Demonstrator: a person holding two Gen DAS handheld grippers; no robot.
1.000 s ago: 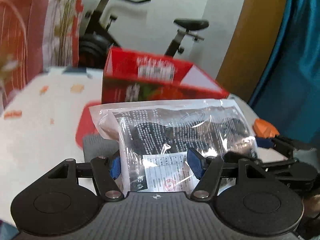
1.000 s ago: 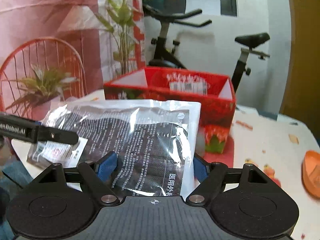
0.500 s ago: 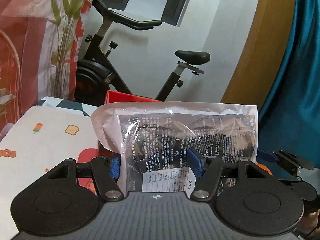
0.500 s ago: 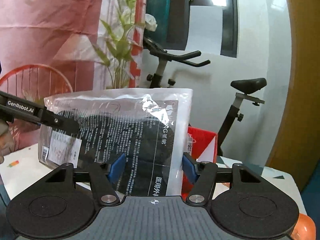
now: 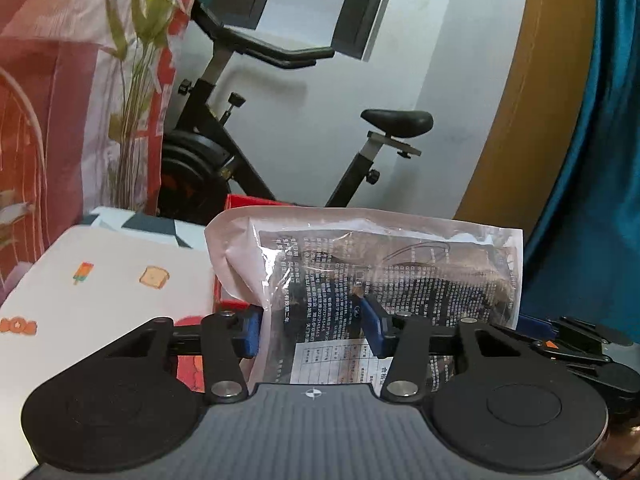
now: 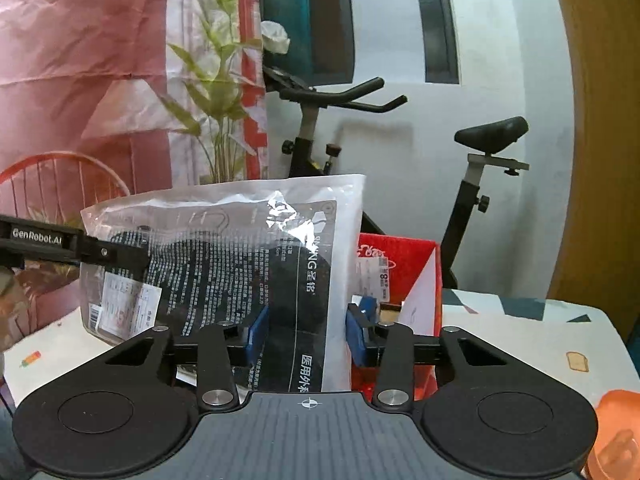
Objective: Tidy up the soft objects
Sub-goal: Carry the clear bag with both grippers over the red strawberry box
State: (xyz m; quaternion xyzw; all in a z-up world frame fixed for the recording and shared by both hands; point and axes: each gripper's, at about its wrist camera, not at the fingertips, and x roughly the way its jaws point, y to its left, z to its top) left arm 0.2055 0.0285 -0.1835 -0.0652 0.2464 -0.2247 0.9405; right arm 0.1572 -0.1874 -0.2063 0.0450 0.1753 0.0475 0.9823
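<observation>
A clear plastic bag of black masks (image 5: 400, 264) with printed text and a white label hangs in the air between both grippers. My left gripper (image 5: 312, 328) has its blue pads against the bag's left end, and its jaws are closing. My right gripper (image 6: 306, 332) pinches the bag (image 6: 224, 256) near its right end, its jaws closing too. In the right wrist view the left gripper's finger (image 6: 80, 248) reaches onto the bag from the left. The right gripper's black fingers (image 5: 572, 340) show at the right edge of the left wrist view.
An open red carton (image 6: 396, 268) stands on the table (image 6: 520, 336) just behind the bag. An orange object (image 6: 616, 432) lies at the near right. Beyond the table stand an exercise bike (image 5: 208, 160), a plant (image 6: 216, 92) and a red wire chair (image 6: 60, 176).
Both grippers have risen with the bag, which went from lying low near the table to hanging upright in front of the carton. Both pairs of jaws have narrowed on it.
</observation>
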